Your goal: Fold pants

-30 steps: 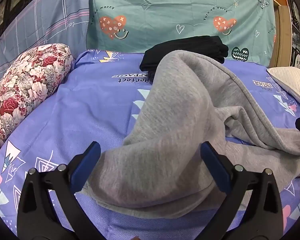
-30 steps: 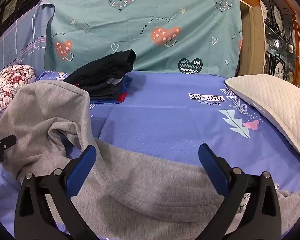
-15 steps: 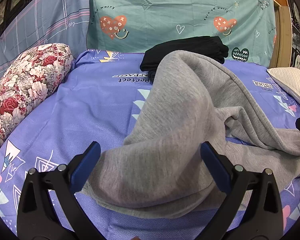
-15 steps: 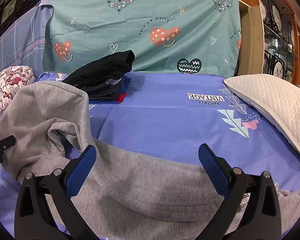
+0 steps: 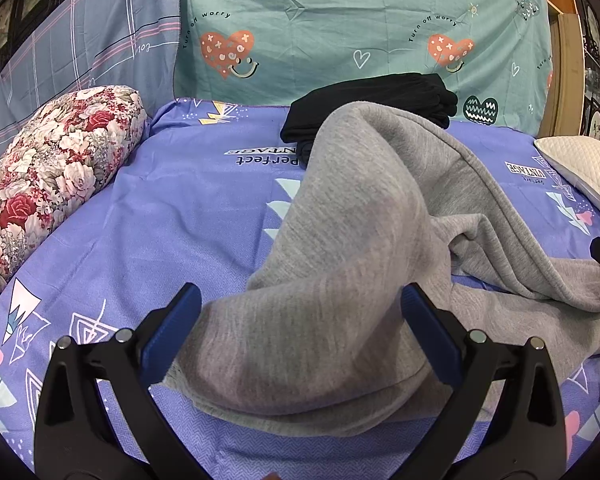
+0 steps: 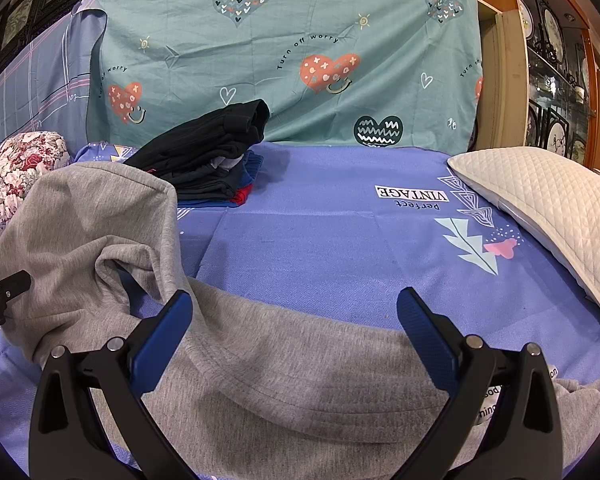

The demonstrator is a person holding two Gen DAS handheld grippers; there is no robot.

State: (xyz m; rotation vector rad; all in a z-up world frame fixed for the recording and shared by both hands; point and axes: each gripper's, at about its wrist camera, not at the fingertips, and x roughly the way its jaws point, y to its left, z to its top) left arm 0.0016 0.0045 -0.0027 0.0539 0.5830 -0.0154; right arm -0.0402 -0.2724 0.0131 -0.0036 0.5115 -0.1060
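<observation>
Grey sweatpants (image 5: 352, 240) lie crumpled on the purple printed bedsheet (image 5: 172, 216), one part humped up and bent over. My left gripper (image 5: 300, 320) stands open, its blue pads on either side of the near grey hem. In the right wrist view the same pants (image 6: 284, 364) spread across the foreground, with a raised fold (image 6: 92, 216) at the left. My right gripper (image 6: 294, 318) is open above the curved grey edge, holding nothing. The black tip of the other gripper (image 6: 4, 292) shows at the left edge.
A stack of folded dark clothes (image 6: 212, 152) sits at the back of the bed against the teal heart-print cloth (image 6: 292, 56). A floral bolster (image 5: 48, 180) lies at the left and a white quilted pillow (image 6: 540, 208) at the right. A wooden cabinet (image 6: 560, 80) stands beyond.
</observation>
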